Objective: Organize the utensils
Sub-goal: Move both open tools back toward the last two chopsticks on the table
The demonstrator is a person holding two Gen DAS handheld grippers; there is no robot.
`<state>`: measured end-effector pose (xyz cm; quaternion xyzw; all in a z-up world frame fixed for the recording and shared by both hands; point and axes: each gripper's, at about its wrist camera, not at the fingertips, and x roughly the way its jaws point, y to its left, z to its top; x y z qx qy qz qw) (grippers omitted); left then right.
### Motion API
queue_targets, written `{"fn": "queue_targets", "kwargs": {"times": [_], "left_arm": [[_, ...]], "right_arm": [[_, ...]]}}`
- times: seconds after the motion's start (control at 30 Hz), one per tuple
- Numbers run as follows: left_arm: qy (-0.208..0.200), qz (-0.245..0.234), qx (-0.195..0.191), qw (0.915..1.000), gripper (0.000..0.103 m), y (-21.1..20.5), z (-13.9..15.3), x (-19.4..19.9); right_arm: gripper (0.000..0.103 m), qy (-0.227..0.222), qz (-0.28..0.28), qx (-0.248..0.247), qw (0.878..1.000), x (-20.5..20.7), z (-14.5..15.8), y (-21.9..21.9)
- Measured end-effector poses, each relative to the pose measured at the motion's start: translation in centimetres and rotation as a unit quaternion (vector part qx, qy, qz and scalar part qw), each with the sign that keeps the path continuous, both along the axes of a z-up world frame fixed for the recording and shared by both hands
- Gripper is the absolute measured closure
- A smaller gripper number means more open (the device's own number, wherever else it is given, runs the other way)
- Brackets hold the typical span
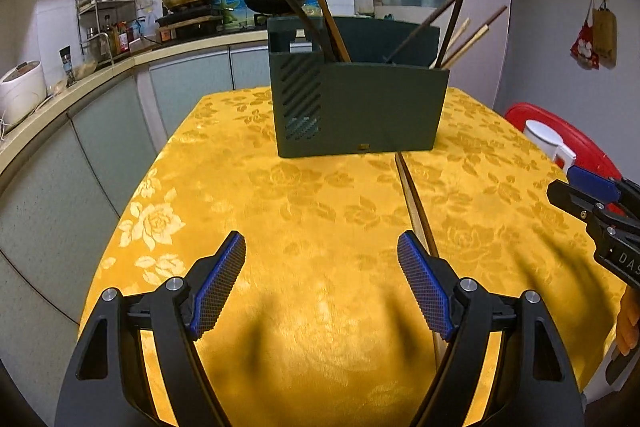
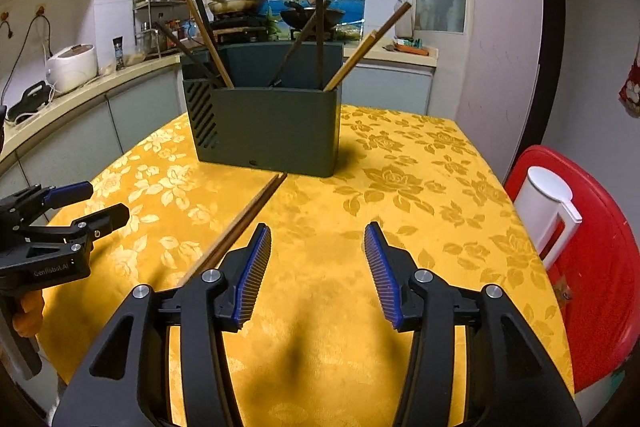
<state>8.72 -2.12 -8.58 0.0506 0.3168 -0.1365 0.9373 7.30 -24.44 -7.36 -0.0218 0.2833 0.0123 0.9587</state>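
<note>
Chopsticks on cloth (image 2: 244, 217): we see a pair lying flat between the two claws, long axis running from the near edge toward the holder, far tips almost touching its base.
Holder (image 2: 266, 129): dark green, upright mid-table – more chopsticks lean in it.
Left gripper (image 1: 321, 255): jaws wide apart, empty.
Right gripper (image 2: 318, 245): parted, empty.
Views: only the right shows the left one's orange handle – only the left shows the holder's perforated side panel clearly.
</note>
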Motion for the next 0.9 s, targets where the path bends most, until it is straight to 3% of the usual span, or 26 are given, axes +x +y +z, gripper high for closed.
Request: {"fn": "queue_targets", "kwargs": {"times": [0.23,0.37,0.73,0.9], "left_arm": [[0.012,0.001,0.009,0.9999,0.027,0.1,-1.2,-0.3],[0.003,-0.013,0.033,0.9993,0.027,-0.4,-1.7,-1.2],[0.011,-0.116,0.032,0.9926,0.027,-2.2,-1.8,-3.8],[0.013,-0.143,0.070,0.9871,0.027,-3.2,-2.9,-4.7]], "right_arm": [[0.055,0.010,0.000,0.000,1.000,-0.1,-0.9,-0.1],[0.055,0.019,0.002,-0.003,1.000,0.0,-1.6,0.0],[0.053,0.023,-0.008,-0.006,1.000,0.1,-2.1,-0.8],[0.053,0.026,-0.012,-0.002,1.000,0.2,-2.1,-1.1]]}}
